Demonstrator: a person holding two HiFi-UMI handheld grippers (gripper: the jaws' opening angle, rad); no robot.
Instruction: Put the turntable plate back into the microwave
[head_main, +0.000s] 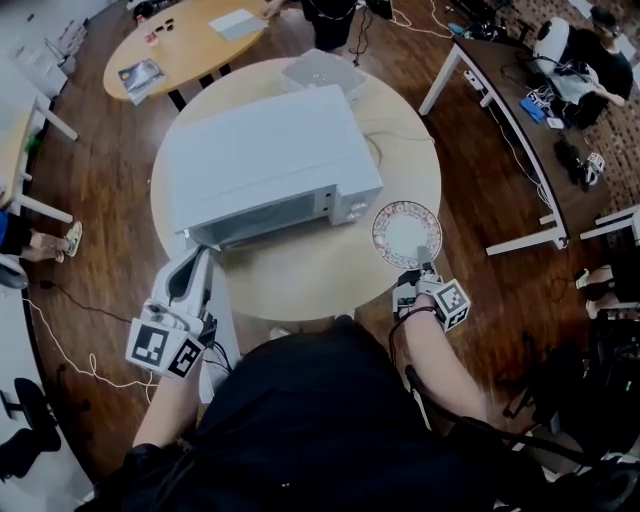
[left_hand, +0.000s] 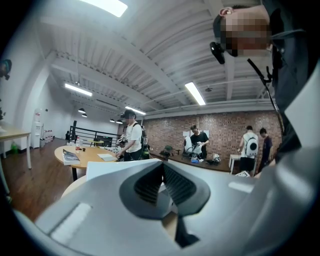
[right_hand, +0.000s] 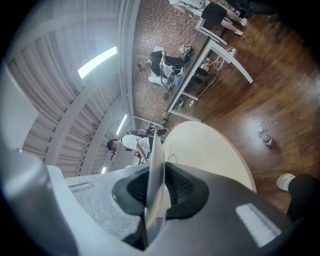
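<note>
Between the pads of the right hand-held gripper (head_main: 420, 268) (right_hand: 155, 192) sits the near rim of the turntable plate (head_main: 407, 233) (right_hand: 155, 170), a round plate with a patterned border. The jaws are closed on it, and the right gripper view shows the rim edge-on, pinched between the ribbed pads. Beyond the gripper's tips the plate reaches out over the right part of the round worktop (head_main: 300, 280). Whether it rests on the wood or is just clear of it cannot be told. A rim grip likely leaves the whole disc free to slide in ahead of the gripper.

To that gripper's left stands the white microwave (head_main: 265, 160), its dark opening turned toward the person. The plate is outside it, beside the front right corner, so the return is not yet made.

At the microwave's front left corner is the left hand-held gripper (head_main: 197, 262) (left_hand: 162, 172). Its pads meet at the tips and nothing shows between them, so it reads as closed and empty. Just beneath and beside it a white panel, apparently the door (head_main: 222, 320), swings out toward the person. The gripper probably waits there to hold the door open and clear the way.

Next, the plate should need carrying left, level with the opening, then forward inside.
</note>
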